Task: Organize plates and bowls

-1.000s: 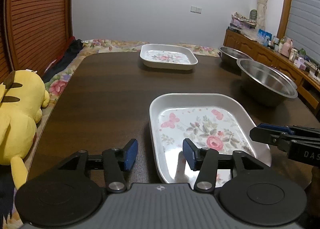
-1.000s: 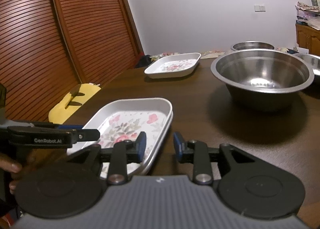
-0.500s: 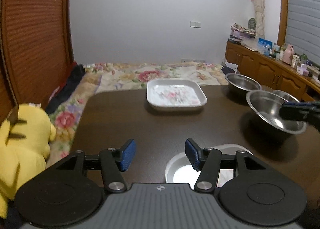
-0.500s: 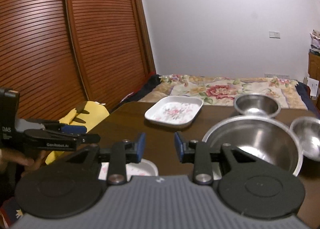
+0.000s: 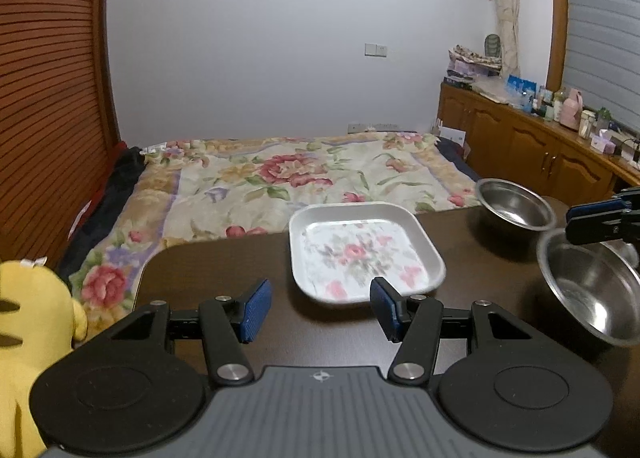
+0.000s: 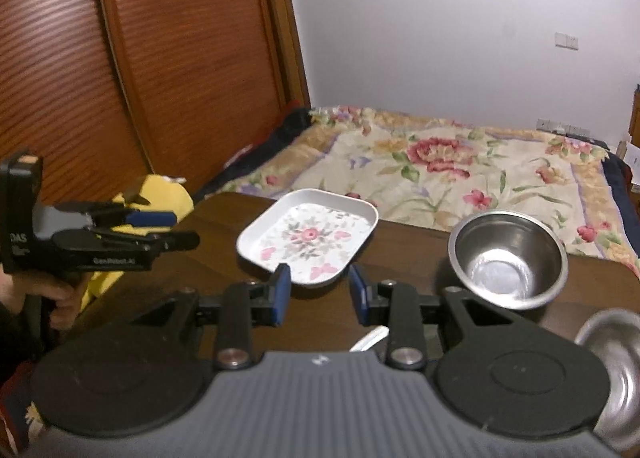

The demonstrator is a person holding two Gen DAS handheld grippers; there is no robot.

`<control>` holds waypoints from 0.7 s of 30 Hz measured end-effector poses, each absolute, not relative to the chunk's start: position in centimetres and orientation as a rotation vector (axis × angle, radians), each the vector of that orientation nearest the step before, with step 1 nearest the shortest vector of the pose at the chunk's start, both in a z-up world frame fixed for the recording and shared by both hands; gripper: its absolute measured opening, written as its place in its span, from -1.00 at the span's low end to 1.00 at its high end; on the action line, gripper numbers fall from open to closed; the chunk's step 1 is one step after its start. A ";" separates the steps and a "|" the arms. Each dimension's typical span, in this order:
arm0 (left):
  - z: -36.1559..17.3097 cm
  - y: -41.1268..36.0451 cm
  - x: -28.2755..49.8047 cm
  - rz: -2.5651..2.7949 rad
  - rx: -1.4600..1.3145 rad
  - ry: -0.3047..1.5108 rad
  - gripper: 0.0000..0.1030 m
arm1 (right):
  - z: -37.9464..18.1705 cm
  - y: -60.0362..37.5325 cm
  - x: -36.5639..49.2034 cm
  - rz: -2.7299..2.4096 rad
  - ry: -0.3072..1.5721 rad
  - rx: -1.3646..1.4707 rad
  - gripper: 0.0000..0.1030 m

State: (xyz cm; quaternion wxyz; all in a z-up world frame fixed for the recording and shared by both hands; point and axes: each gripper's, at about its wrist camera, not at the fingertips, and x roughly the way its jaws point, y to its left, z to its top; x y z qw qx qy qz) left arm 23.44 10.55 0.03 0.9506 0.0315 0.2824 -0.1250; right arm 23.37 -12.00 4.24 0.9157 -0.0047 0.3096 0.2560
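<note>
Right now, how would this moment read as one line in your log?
left gripper: open, empty | right gripper: open, empty | flowered plate: on table | steel bowls: unstacked

Ahead of the left tongs (image 5: 319, 311), whose pads are blue on black arms, lies a white tray (image 5: 365, 251) printed with pink roses, green leaves and pink butterflies. The worktop (image 5: 224, 270) beneath it is dark brown wood. To the right of those tongs stand silver steel bowls (image 5: 514, 207). Beyond the worktop the bedspread (image 5: 296, 174) is cream with red flowers and green foliage. To the left sits a yellow plush toy (image 5: 28, 322), by a red-brown slatted door (image 5: 48, 98).
</note>
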 end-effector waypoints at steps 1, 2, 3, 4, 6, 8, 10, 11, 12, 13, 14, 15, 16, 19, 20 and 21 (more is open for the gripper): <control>-0.1 10.6 24.2 -0.256 0.062 0.576 0.13 | 4.2 -11.8 24.4 0.533 0.656 -0.016 -0.34; -0.2 10.7 25.1 -0.259 0.057 0.581 0.13 | 4.1 -11.6 25.3 0.540 0.672 -0.017 -0.34; -0.4 10.8 25.9 -0.261 0.052 0.587 0.13 | 3.9 -11.3 26.2 0.550 0.690 -0.017 -0.34; -0.6 10.9 26.6 -0.262 0.049 0.594 0.13 | 3.9 -11.2 26.9 0.557 0.705 -0.014 -0.34; -1.2 11.1 28.1 -0.258 0.056 0.608 0.13 | 3.3 -10.7 28.7 0.565 0.740 -0.012 -0.35; -1.7 11.2 29.3 -0.253 0.063 0.621 0.13 | 2.7 -10.2 30.3 0.564 0.771 -0.014 -0.35; -2.2 11.4 30.3 -0.258 0.056 0.635 0.10 | 2.0 -9.8 31.7 0.564 0.798 -0.013 -0.35; -2.4 11.4 30.8 -0.260 0.052 0.644 0.07 | 1.5 -9.5 32.4 0.563 0.812 -0.009 -0.35; -2.6 11.4 31.1 -0.263 0.049 0.648 0.02 | 1.2 -9.4 33.1 0.560 0.825 -0.002 -0.35; -2.9 11.4 31.5 -0.265 0.045 0.654 -0.02 | 0.9 -9.4 33.7 0.559 0.839 0.010 -0.35; -3.1 11.4 31.8 -0.268 0.041 0.659 -0.04 | 0.5 -9.4 34.2 0.555 0.853 0.022 -0.35; -3.2 11.4 32.1 -0.273 0.039 0.665 -0.06 | 0.3 -9.3 34.7 0.549 0.867 0.028 -0.35; -3.4 11.3 32.4 -0.278 0.036 0.672 -0.11 | 0.0 -9.2 34.9 0.545 0.880 0.033 -0.35; -4.1 11.3 33.1 -0.280 0.032 0.691 -0.24 | -0.5 -8.9 35.7 0.542 0.906 0.028 -0.35; -4.3 11.3 33.3 -0.282 0.028 0.699 -0.26 | -0.6 -8.9 35.7 0.541 0.912 0.024 -0.35; -4.4 11.4 33.5 -0.285 0.026 0.704 -0.30 | -0.7 -8.8 35.8 0.541 0.921 0.020 -0.35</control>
